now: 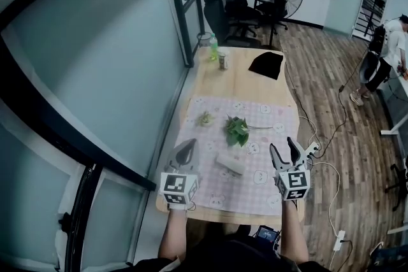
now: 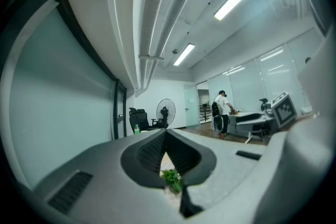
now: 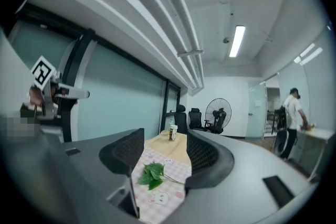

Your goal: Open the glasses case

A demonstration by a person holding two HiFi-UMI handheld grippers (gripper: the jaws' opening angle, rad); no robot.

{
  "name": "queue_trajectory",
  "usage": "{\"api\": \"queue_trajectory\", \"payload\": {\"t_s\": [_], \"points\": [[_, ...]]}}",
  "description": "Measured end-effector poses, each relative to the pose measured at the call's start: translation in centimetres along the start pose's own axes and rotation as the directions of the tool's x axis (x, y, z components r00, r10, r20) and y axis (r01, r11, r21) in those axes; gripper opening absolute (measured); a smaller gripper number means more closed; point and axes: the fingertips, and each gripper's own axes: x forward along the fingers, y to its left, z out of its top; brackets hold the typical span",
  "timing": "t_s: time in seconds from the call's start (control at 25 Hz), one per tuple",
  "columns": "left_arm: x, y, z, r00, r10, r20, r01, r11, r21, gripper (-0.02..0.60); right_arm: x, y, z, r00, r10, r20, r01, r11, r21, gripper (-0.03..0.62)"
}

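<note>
The right claw (image 1: 284, 148) stands wide open with nothing in it. Its own view (image 3: 164, 152) shows only cloth and a leafy sprig (image 3: 151, 174) well beyond the jaws. The left claw (image 1: 189, 143) is closed and empty, its tips meeting in its own view (image 2: 167, 136), with the same sprig (image 2: 171, 178) glimpsed through the slit below them. Both claws point level, away from the person.

The case (image 1: 230, 164), pale and oblong, lies shut on the pink checked cloth (image 1: 255, 137) between the two claws, a little nearer the left one and touched by neither. Neither gripper view shows it, so aiming has to go by the head view. The cloth covers the near end of the worktop (image 1: 239, 83).

The step in hand looks like the approach, with nothing of the opening done yet. To do it well, both claws probably need to tip downward, since level jaws would pass over so low a thing. The left claw should open before it can pin the base; the right is ready to take the lid. I cannot tell which long side carries the seam, so that needs checking before any prying. The case may skate on the cloth if pushed from one side only. The sprig (image 1: 237, 129) just beyond it should be kept out of the jaws.
</note>
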Motion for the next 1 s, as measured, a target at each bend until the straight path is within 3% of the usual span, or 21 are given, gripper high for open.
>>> {"api": "queue_trajectory", "payload": {"t_s": [0.12, 0.2, 0.28, 0.36, 0.44, 0.48, 0.52, 0.6, 0.64, 0.88, 0.96, 1.0], "points": [[-0.8, 0.9, -1.1, 0.998, 0.055, -0.038, -0.055, 0.998, 0.026, -0.005, 2.8, 2.2, -4.6, 0.989, 0.045, -0.140, -0.079, 0.967, -0.244, 0.245], [-1.5, 1.7, -1.6, 0.995, 0.083, -0.052, -0.082, 0.996, 0.022, -0.006, 5.1, 4.7, -9.3, 0.967, 0.072, -0.246, -0.172, 0.894, -0.415, 0.236], [-2.2, 2.7, -2.0, 0.992, 0.114, -0.054, -0.114, 0.993, 0.002, -0.006, 7.2, 7.9, -14.8, 0.934, 0.092, -0.344, -0.285, 0.774, -0.566, 0.229], [-2.6, 3.4, -2.8, 0.988, 0.139, -0.066, -0.141, 0.990, -0.014, -0.006, 8.3, 11.0, -21.2, 0.881, 0.113, -0.460, -0.427, 0.611, -0.667, 0.229], [-2.6, 3.7, -3.9, 0.985, 0.145, -0.098, -0.145, 0.989, 0.001, -0.006, 8.1, 13.5, -27.5, 0.800, 0.130, -0.586, -0.575, 0.447, -0.685, 0.229], [-2.6, 3.8, -4.6, 0.982, 0.141, -0.123, -0.140, 0.990, 0.020, -0.006, 7.7, 14.3, -30.4, 0.754, 0.135, -0.643, -0.638, 0.385, -0.667, 0.229], [-2.8, 3.9, -5.4, 0.979, 0.138, -0.151, -0.134, 0.990, 0.036, -0.006, 7.0, 14.8, -32.8, 0.708, 0.138, -0.692, -0.690, 0.343, -0.637, 0.229], [-3.7, 3.9, -6.6, 0.970, 0.144, -0.194, -0.137, 0.989, 0.050, -0.006, 5.0, 14.9, -35.8, 0.643, 0.129, -0.755, -0.749, 0.314, -0.584, 0.229], [-4.2, 4.0, -6.9, 0.967, 0.152, -0.204, -0.145, 0.988, 0.049, -0.005, 4.4, 14.8, -36.4, 0.630, 0.121, -0.767, -0.758, 0.314, -0.572, 0.229], [-4.9, 5.3, -7.6, 0.959, 0.175, -0.224, -0.173, 0.984, 0.030, -0.006, 4.7, 14.3, -36.6, 0.613, 0.096, -0.784, -0.766, 0.316, -0.560, 0.229], [-4.7, 5.6, -7.5, 0.958, 0.178, -0.223, -0.175, 0.984, 0.030, -0.006, 5.1, 14.3, -36.3, 0.630, 0.099, -0.770, -0.753, 0.318, -0.575, 0.219], [-4.5, 5.7, -7.6, 0.959, 0.177, -0.224, -0.175, 0.984, 0.028, -0.006, 5.4, 14.2, -36.1, 0.642, 0.105, -0.759, -0.743, 0.329, -0.583, 0.152]]}}
